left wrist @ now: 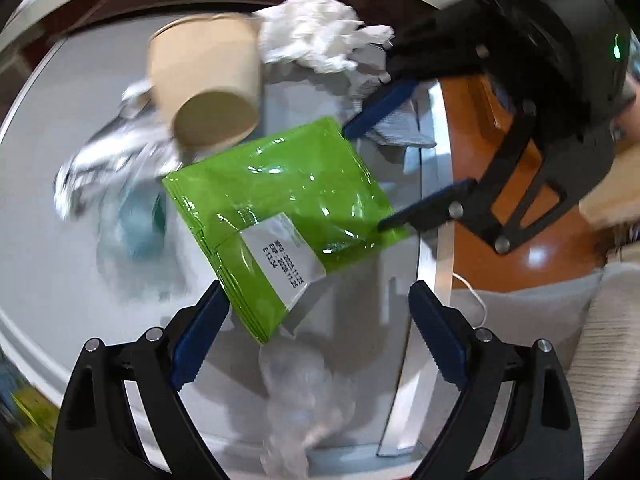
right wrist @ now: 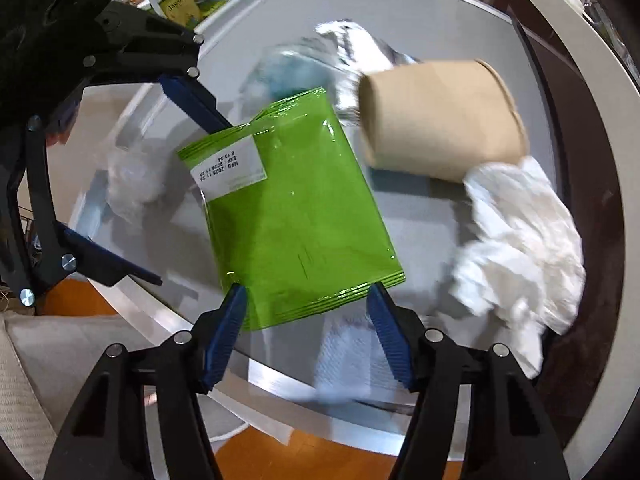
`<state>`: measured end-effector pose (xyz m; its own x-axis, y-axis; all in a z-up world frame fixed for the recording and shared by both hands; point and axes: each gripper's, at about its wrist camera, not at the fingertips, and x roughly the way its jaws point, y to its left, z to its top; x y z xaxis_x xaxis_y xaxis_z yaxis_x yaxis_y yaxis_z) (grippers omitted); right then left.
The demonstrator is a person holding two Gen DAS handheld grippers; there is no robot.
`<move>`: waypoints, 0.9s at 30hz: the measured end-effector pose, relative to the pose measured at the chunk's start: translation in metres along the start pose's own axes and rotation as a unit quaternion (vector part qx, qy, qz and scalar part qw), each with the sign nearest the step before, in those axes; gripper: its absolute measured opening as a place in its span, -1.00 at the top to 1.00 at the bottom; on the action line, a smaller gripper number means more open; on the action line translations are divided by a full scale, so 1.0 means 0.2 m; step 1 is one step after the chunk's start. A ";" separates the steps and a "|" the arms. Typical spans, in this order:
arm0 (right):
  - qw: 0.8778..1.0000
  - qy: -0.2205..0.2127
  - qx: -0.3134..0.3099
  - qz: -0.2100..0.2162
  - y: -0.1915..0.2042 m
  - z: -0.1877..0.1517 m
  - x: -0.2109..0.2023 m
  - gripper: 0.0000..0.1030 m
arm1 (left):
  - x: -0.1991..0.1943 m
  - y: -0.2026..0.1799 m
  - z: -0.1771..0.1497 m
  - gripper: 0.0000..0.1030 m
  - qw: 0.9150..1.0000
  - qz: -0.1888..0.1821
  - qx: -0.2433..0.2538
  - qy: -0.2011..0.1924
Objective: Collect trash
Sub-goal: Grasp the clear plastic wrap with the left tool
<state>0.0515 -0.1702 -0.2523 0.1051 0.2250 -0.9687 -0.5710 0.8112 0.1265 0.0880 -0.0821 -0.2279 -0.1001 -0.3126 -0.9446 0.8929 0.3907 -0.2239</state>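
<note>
A green foil pouch (left wrist: 288,200) with a white date label lies in a white round bin (left wrist: 48,280), among a tan paper cup (left wrist: 208,84) on its side, crumpled white tissue (left wrist: 320,40) and clear plastic wrap (left wrist: 300,392). My left gripper (left wrist: 320,328) is open just above the pouch's lower corner. My right gripper (right wrist: 308,320) is open, its jaws either side of the pouch (right wrist: 292,216) edge, not closed on it. The right gripper also shows in the left wrist view (left wrist: 362,176). The cup (right wrist: 440,120) and tissue (right wrist: 520,232) lie to the right.
The bin rim (right wrist: 580,80) curves round the trash. Silvery crumpled foil (left wrist: 108,160) and a blue-green item (left wrist: 140,224) lie at the bin's left. Orange-brown floor (left wrist: 520,248) and grey fabric (left wrist: 540,320) are outside the bin. Boxes (right wrist: 180,4) stand beyond it.
</note>
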 end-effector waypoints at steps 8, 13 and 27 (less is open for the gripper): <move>1.000 -0.019 -0.018 -0.003 0.12 0.07 -0.06 -0.22 | -0.10 0.10 -0.14 -0.78 0.997 0.020 -0.075 -0.028; 0.998 -0.044 -0.012 -0.053 0.05 -0.01 -0.26 -0.56 | -0.23 0.07 -0.14 -0.78 0.995 0.065 -0.068 -0.043; 0.991 -0.011 -0.076 -0.111 0.06 -0.16 -0.25 -0.56 | -0.05 -0.04 -0.34 -0.28 0.983 0.101 -0.152 -0.035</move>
<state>0.0128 -0.1889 -0.2085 0.2582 0.0621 -0.9641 -0.6471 0.7521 -0.1249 0.0516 -0.0244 -0.2332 0.1059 -0.2563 -0.9608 0.7182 0.6880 -0.1044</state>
